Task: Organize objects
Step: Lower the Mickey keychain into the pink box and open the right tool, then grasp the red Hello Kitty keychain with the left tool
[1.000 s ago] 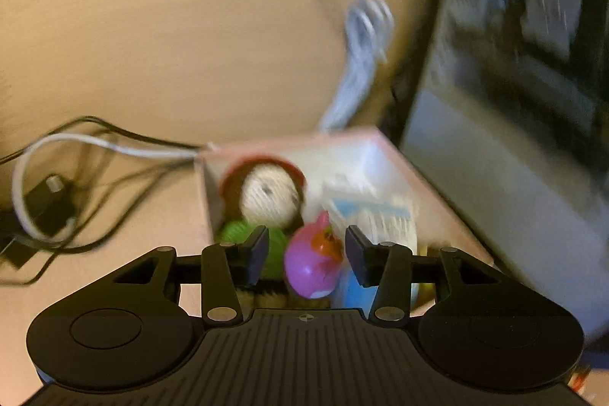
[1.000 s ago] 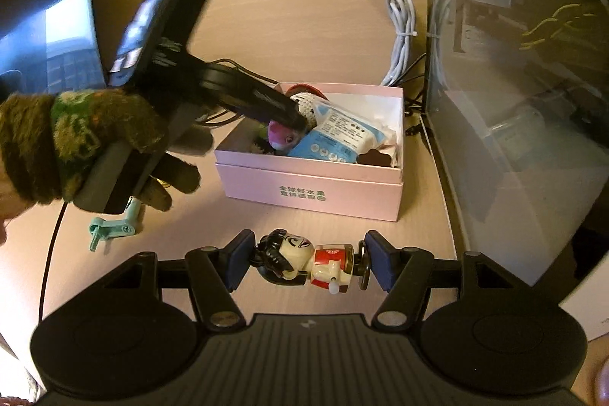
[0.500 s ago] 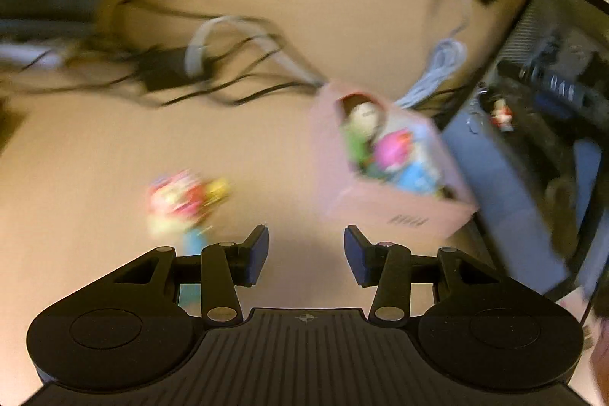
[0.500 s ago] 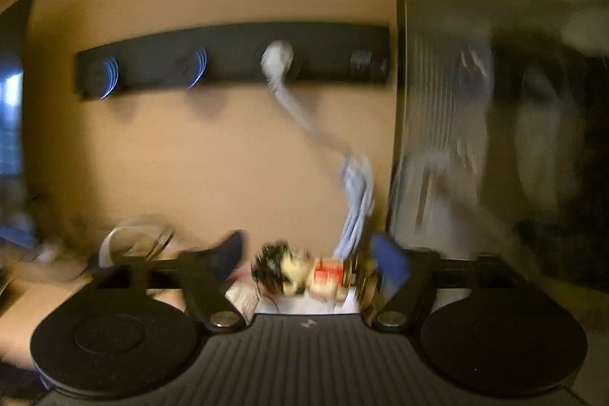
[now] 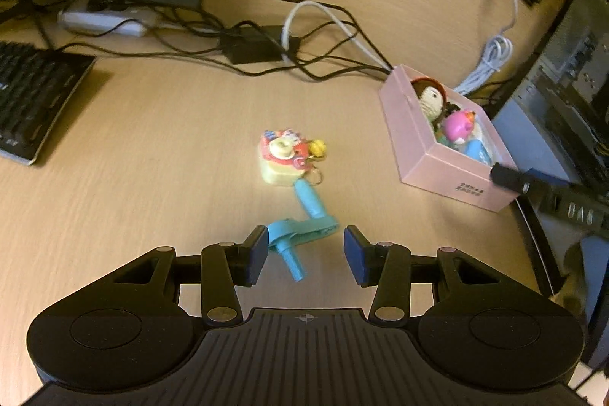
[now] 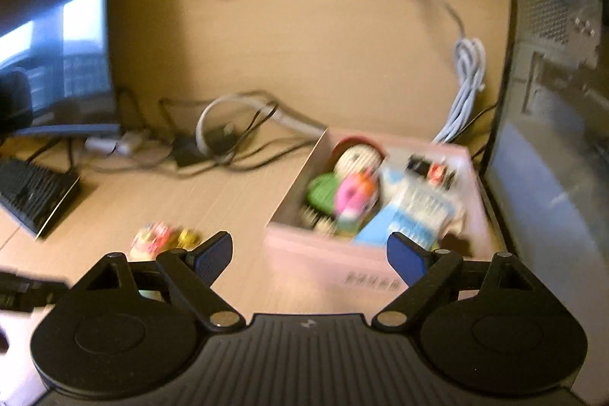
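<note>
Two grippers show, one in each hand. The left gripper (image 5: 306,250) hangs over the desk (image 5: 152,158) with its jaws a little apart, and the pads press on nothing. A blue crank (image 5: 300,231) lies flat on the desk right at its tips, one end by the left pad. Just past the crank sits a small cake toy (image 5: 285,155). Bare desk spreads to the left, as far as the keyboard (image 5: 30,101) at the edge. Behind the toys lies a tangle of cables (image 5: 266,44).

The right gripper (image 6: 310,253) has just been opening. Its jaws stand wide, with nothing between them. It hangs at the near wall of the pink box (image 6: 335,269). This view is blurry. Inside the box are a doll (image 6: 357,158), a pink toy (image 6: 352,196), a blue packet (image 6: 415,212) and a small black and red toy (image 6: 430,170) at the far side. The box sits close beside the computer case (image 6: 552,101) on its right, with little room there. To its left the desk is open.
</note>
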`<state>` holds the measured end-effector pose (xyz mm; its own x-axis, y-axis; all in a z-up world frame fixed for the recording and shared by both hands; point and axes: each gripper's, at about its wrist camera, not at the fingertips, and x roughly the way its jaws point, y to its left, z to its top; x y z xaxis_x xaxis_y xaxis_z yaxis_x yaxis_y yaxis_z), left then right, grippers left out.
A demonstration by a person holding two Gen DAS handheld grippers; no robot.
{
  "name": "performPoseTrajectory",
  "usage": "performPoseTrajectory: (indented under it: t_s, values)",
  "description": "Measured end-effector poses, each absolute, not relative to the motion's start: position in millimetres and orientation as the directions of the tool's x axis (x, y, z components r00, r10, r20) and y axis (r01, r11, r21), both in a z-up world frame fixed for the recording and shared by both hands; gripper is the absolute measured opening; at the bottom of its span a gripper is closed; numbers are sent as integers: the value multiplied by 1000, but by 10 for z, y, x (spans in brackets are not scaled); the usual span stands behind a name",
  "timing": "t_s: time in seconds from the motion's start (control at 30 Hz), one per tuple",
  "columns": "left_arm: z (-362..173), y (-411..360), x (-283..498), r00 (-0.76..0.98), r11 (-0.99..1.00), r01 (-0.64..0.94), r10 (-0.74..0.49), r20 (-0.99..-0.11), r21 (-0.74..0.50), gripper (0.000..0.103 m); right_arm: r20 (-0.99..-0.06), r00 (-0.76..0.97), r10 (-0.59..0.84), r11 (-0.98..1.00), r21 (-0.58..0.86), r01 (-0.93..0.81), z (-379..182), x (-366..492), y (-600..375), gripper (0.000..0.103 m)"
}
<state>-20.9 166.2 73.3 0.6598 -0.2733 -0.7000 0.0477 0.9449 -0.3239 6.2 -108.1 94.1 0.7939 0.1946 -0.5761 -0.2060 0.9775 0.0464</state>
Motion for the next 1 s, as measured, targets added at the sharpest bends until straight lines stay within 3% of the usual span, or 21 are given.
performPoseTrajectory:
  t_s: [0.27,0.53,0.73,0.9,1.0]
  values:
    - [713,1644,84,674,964,54,-228,-702,-261,48,-582,795,170,977,-5,-213,884,-339,-978,89]
    - [498,1479,213,606,958,73,-264,-750,-278,48,-612,787,73,996,6,-87,778,-519,-1280,89]
    - [396,1211,110,577,974,181,-215,-788,-134,48,-637,770,20,1000,16,-12,714,-608,-1443,89]
    - [491,1389,218,626,973,150,-229,-745,-173,47,-654,756,29,1000,10,-29,650,-591,-1391,89]
    - [595,1473,398,645,963,229,-261,-718,-145,47,-655,754,45,998,2,-58,649,-603,-1317,89]
